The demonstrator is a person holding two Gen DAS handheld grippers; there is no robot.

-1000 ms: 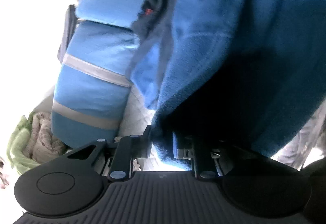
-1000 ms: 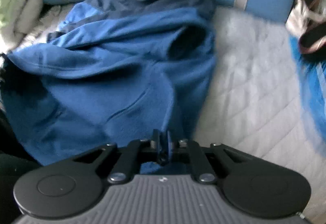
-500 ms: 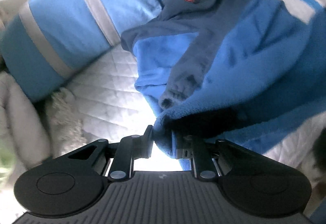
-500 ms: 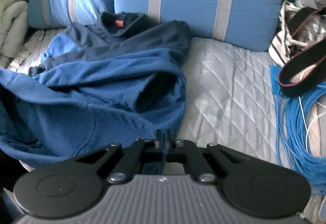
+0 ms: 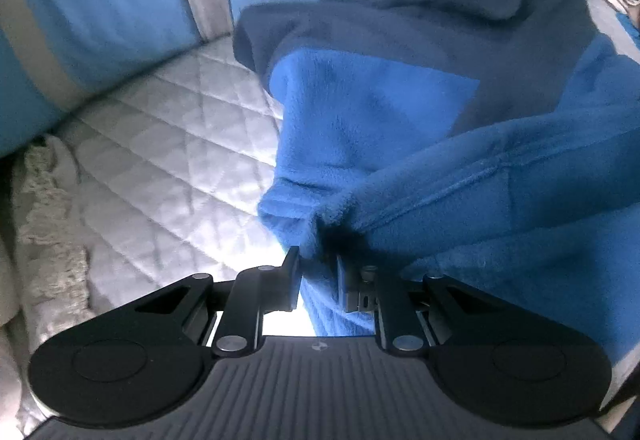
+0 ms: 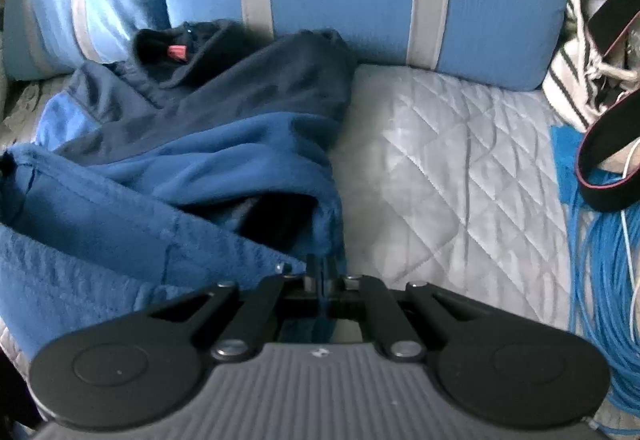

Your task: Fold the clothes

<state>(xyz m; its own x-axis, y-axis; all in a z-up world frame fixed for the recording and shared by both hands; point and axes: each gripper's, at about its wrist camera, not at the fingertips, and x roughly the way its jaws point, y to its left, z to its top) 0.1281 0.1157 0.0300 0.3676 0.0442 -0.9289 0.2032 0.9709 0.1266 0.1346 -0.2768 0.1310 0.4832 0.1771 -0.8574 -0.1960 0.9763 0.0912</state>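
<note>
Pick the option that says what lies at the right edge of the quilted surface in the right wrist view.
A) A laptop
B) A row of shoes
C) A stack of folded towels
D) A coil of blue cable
D: a coil of blue cable lies along the right edge of the quilted cover, past the blue fleece.

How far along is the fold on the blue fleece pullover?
Early. Done: blue fleece pullover lies on the grey quilted cover, collar toward the pillows. In hand: left gripper and right gripper each pinch its hem. Left: every fold; it is bunched.
</note>
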